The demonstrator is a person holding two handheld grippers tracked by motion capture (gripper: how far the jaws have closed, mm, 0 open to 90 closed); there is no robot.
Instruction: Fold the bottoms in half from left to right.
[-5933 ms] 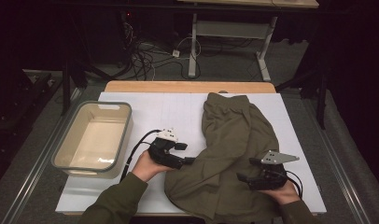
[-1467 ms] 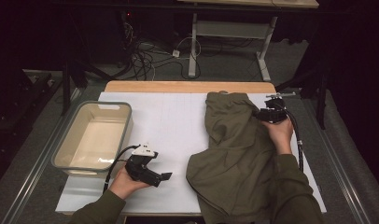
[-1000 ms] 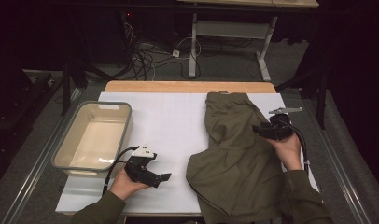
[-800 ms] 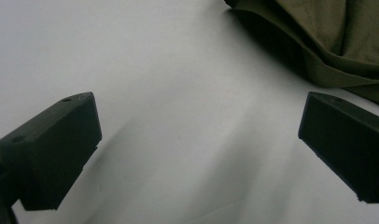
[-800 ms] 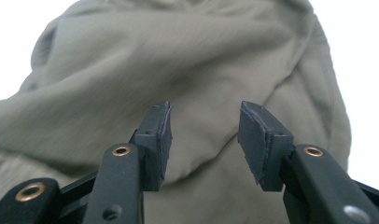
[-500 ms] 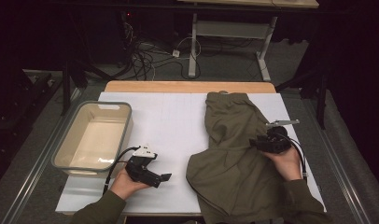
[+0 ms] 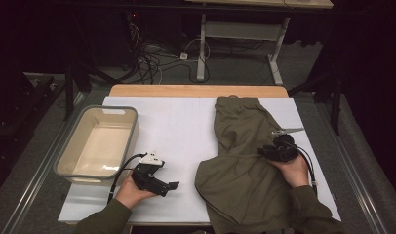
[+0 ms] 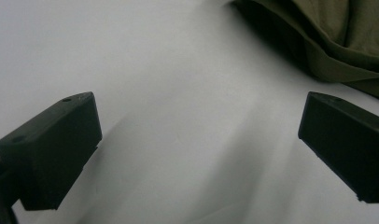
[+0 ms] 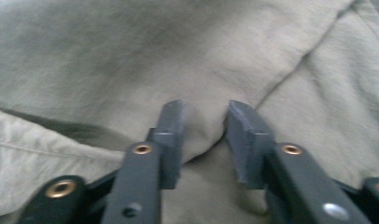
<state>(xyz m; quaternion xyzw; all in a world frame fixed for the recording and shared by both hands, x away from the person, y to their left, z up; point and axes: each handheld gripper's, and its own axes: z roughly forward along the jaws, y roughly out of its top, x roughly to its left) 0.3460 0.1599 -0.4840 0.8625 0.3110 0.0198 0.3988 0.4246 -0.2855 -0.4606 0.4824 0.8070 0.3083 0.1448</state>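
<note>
While the olive garment [image 7: 245, 161] was spread over the right half of the white table [image 7: 176, 126], reaching from the far edge to the near one, the right gripper [image 7: 269, 152] was set down on its middle, apparently so a fold could be pinched. The left gripper [image 7: 169, 186] was parked on bare table near the beige plastic bin [image 7: 69, 161], seemingly waiting. Along the left gripper [image 8: 197, 149], 2 blocky black jaws were seen spread wide with nothing between them; a thick hem lay beyond. Along the right gripper [image 9: 204, 140], the jaws had just been closing, and a soft, matte ridge of creased cloth [image 9: 201, 126] was bunched between them.
</note>
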